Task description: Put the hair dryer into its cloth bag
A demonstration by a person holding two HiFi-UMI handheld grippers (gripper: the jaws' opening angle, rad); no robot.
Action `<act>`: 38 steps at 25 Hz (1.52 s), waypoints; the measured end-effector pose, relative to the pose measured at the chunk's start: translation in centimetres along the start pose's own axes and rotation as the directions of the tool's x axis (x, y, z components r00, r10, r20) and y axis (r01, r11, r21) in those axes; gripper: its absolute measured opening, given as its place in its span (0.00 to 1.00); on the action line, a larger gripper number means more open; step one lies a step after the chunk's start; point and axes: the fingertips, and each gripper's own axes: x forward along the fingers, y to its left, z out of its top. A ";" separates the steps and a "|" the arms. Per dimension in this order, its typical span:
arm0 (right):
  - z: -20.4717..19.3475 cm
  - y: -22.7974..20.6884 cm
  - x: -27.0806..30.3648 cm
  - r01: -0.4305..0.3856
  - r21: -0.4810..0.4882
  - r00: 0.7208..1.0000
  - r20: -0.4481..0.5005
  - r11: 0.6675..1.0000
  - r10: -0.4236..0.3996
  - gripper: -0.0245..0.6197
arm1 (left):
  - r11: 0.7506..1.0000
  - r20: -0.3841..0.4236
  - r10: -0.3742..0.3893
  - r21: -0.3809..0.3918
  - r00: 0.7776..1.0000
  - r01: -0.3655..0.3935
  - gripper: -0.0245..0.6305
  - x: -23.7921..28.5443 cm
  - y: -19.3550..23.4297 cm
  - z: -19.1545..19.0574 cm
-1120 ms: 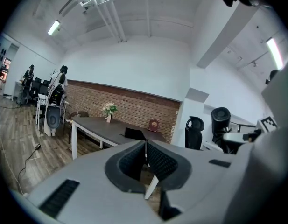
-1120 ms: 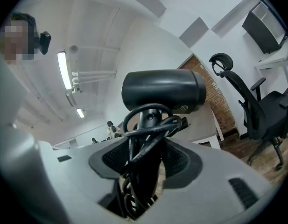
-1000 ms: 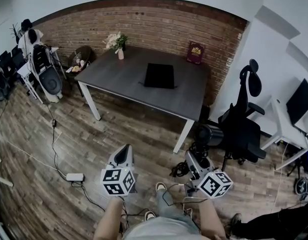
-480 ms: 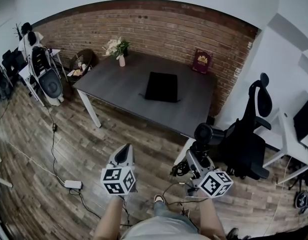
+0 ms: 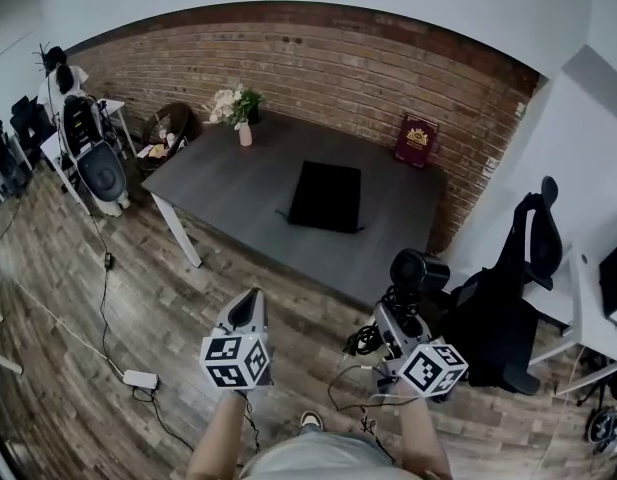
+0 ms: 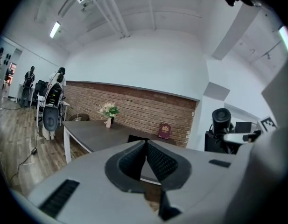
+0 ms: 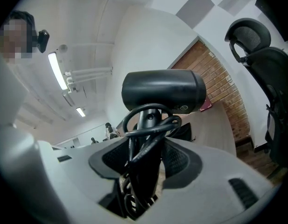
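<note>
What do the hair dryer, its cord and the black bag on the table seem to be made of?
The hair dryer: probably hard plastic, black, matte with slight sheen; smooth moulded barrel. The cord: rubbery-looking black cable, bent in loops. The bag: likely cloth, dull black, lying flat and limp on the table.

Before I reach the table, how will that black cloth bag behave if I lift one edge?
The cloth bag lies dead flat, so it is probably limp and would sag from a lifted edge. It looks thin, likely light. On the smooth table it may slide if nudged.
</note>
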 end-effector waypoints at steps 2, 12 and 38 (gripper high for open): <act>0.4 -1.1 1.3 -0.005 -0.006 1.000 -0.005 1.000 0.005 0.36 | 1.000 0.000 0.002 0.000 1.000 -0.002 0.06 1.7 0.0 0.3; 2.0 -5.4 5.6 -0.002 0.026 1.000 -0.023 1.000 0.002 0.36 | 1.000 -0.043 0.008 0.020 0.999 -0.007 0.06 7.8 -0.6 0.5; 4.2 -9.1 21.3 0.166 0.030 0.985 0.037 0.986 -0.167 0.36 | 0.987 -0.049 -0.155 0.042 0.987 0.157 0.06 26.9 8.1 5.8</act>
